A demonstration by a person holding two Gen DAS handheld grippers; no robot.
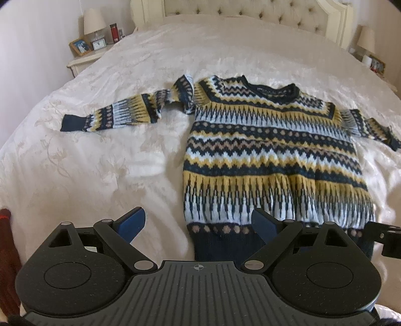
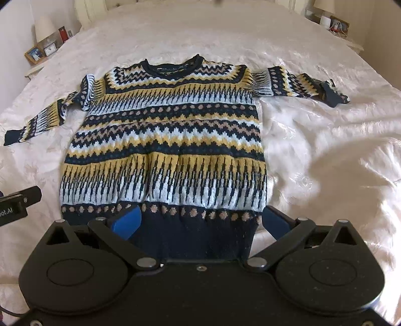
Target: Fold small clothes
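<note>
Left gripper [image 1: 198, 225]: jaws spread wide, blue pads [image 1: 132, 222] facing inward, nothing between them. Right gripper [image 2: 200, 220]: jaws likewise wide apart, blue pads [image 2: 126, 220] exposed. Both held low, pointing forward, side by side.

The sweater's [image 2: 163, 140] navy hem runs under the right claw's [image 2: 200, 220] black body in the right wrist view, so its lower edge is hidden. In the left wrist view the left claw [image 1: 199, 224] covers part of that hem too. The picture frame [image 1: 80, 47] on the nightstand [image 1: 82, 61] is too small to make out. The headboard [image 1: 245, 10] is cut off at the top edge.
</note>
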